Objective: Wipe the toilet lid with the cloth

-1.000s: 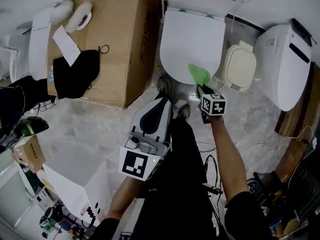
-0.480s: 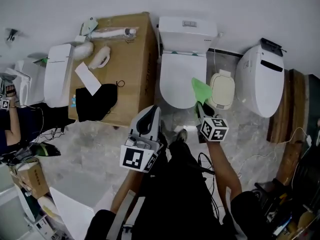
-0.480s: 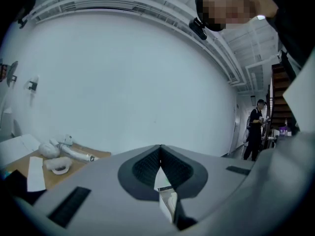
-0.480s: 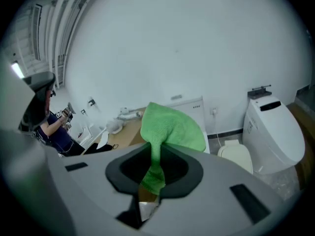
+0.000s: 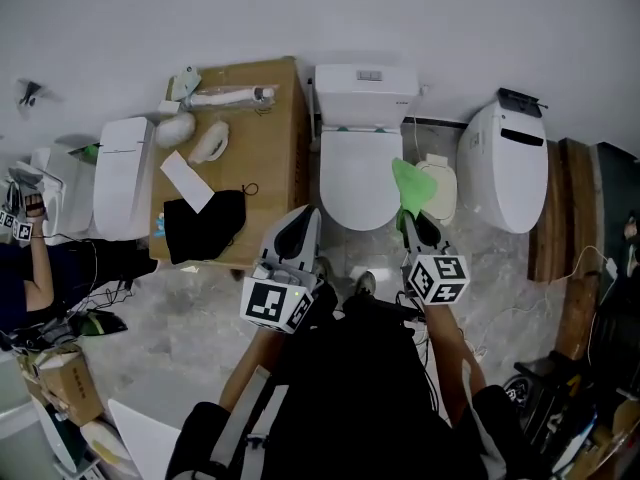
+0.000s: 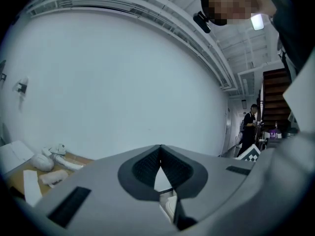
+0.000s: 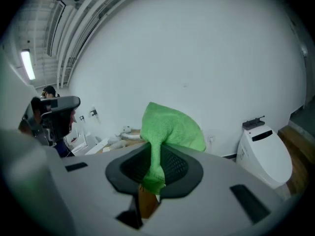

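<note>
Now the bright green microfibre cloth [image 7: 170, 127] is seen pinched between the closed jaws of the right gripper [image 7: 155, 166], with its loose end standing up above them. In the head view the cloth is held at the right edge of the closed white oval toilet lid [image 5: 358, 178]; whether it touches cannot be told. The left gripper [image 6: 160, 168] is shown with jaws pressed together on nothing, held near the lid's front, beside the brown cardboard box [image 5: 255, 148].
</note>
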`<state>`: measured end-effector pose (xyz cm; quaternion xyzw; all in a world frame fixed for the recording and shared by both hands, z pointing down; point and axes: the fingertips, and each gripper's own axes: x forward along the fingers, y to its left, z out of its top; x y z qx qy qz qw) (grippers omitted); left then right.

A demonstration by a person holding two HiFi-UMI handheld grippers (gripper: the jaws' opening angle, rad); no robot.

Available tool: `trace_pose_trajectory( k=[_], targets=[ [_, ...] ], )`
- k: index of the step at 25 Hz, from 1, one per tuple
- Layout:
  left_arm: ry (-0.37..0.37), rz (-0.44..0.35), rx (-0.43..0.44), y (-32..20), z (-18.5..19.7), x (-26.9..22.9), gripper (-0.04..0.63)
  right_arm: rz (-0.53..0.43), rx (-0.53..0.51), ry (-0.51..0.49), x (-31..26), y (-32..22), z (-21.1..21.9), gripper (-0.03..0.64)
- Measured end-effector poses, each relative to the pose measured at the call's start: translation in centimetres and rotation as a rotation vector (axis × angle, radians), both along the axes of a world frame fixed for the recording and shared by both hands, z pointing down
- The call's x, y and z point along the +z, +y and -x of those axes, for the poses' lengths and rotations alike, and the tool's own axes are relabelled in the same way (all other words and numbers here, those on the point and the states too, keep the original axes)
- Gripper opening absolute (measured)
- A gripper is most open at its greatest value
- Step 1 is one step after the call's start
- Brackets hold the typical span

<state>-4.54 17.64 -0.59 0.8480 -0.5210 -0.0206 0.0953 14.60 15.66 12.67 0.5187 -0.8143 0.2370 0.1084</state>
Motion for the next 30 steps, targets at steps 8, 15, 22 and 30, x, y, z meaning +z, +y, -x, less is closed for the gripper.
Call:
trace_pose_trajectory(
  k=[8, 15, 22, 30],
  targets=[
    [-0.003, -0.026, 0.005, 0.7, 2.0, -1.6, -0.002, -0.104, 0.019, -0.003, -5.7, 3.3, 1.0, 0.063],
    [-0.010, -0.025, 0.030, 1.2, 1.5, -1.7, -0.002, -0.140, 0.016, 0.014, -7.2, 4.8, 1.5, 0.063],
    [-0.008, -0.043, 0.048, 1.8, 1.0, -2.2, -0.002, -0.159, 0.005, 0.025, -7.6, 5.1, 1.7, 0.063],
    [-0.007, -0.049, 0.064, 1.9, 0.5, -2.4, -0.002, -0.165, 0.007, 0.029, -7.9, 5.2, 1.5, 0.063]
  ],
)
